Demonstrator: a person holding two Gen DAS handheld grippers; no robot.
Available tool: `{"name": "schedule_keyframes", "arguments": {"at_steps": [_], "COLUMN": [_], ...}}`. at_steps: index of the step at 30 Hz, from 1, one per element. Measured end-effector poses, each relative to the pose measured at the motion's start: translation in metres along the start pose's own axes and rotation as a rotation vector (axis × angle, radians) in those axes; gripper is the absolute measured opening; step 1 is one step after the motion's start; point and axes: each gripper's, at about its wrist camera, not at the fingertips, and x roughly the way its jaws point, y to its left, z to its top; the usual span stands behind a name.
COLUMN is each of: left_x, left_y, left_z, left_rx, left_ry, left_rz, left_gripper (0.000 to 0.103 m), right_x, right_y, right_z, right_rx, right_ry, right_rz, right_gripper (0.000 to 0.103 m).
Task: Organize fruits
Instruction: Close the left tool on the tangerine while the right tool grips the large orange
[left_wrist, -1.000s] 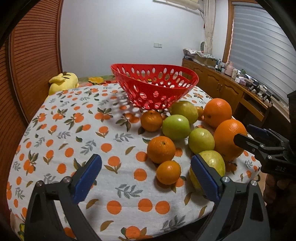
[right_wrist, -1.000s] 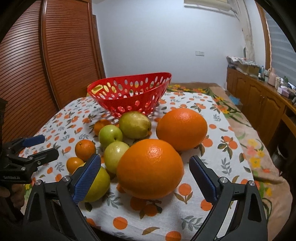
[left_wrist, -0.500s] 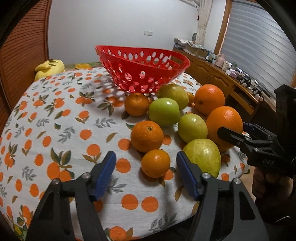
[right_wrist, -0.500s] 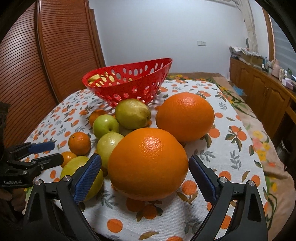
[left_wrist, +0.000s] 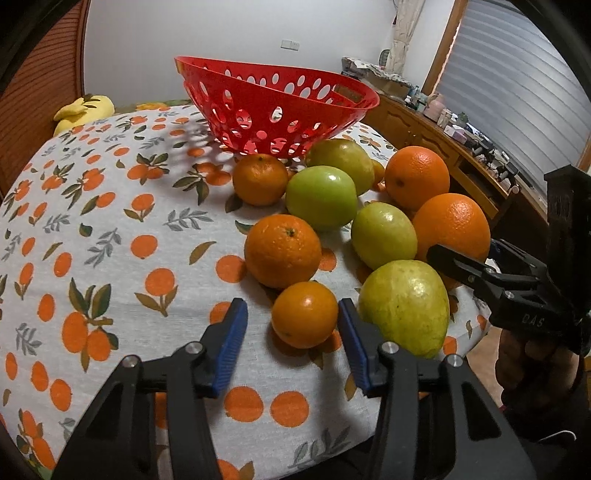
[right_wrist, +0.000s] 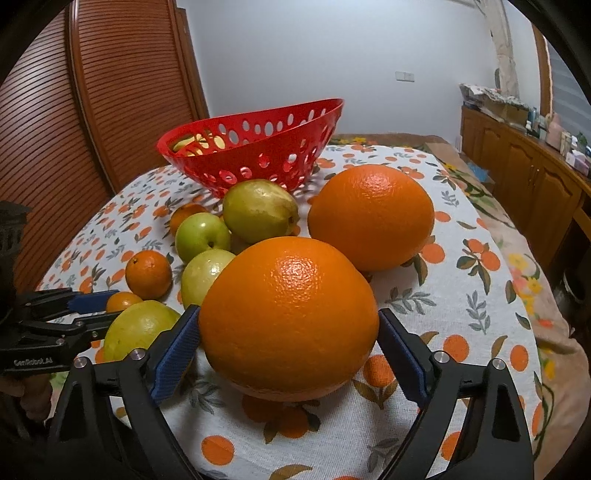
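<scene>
A red perforated basket stands at the far side of the table, also in the right wrist view. Several oranges, tangerines and green fruits lie in front of it. My left gripper is open, its blue pads either side of a small tangerine, not touching it. A yellow-green guava lies just right of it. My right gripper is open around a large orange, pads at its sides. A second large orange lies behind.
The table carries an orange-print cloth. A yellow plush toy sits at the far left edge. A wooden sideboard with clutter runs along the right wall. Slatted wooden doors stand at the left.
My left gripper moved forward and narrowed around the small tangerine. My right gripper moved forward so the large orange sits between its pads.
</scene>
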Motion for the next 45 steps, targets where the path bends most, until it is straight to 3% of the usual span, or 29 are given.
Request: {"name": "schedule_keyframes", "arguments": {"at_steps": [6,15,30,45], "left_x": [-0.001,-0.008,-0.035,-0.053], "left_y": [-0.003,-0.004,-0.008,-0.013], "left_z": [0.0,0.0,0.007,0.022], "left_rx": [0.012,0.019,0.026,0.038], "left_ry": [-0.005,-0.027,-0.109,-0.172], "left_rz": [-0.028,-0.017,-0.013,-0.005], "left_gripper": [0.034,0.032,0.032,0.032], "right_x": [0.0,-0.003,-0.041,-0.054], "right_y": [0.0,0.002,0.015,0.023], "right_z": [0.0,0.0,0.024,0.041], "right_rx": [-0.017,-0.04,-0.091,-0.121], "right_ry": [-0.001,-0.002,-0.115,-0.169], "right_rz": [0.006,0.005,0.007,0.038], "right_gripper": [0.092,0.091,0.091,0.091]}}
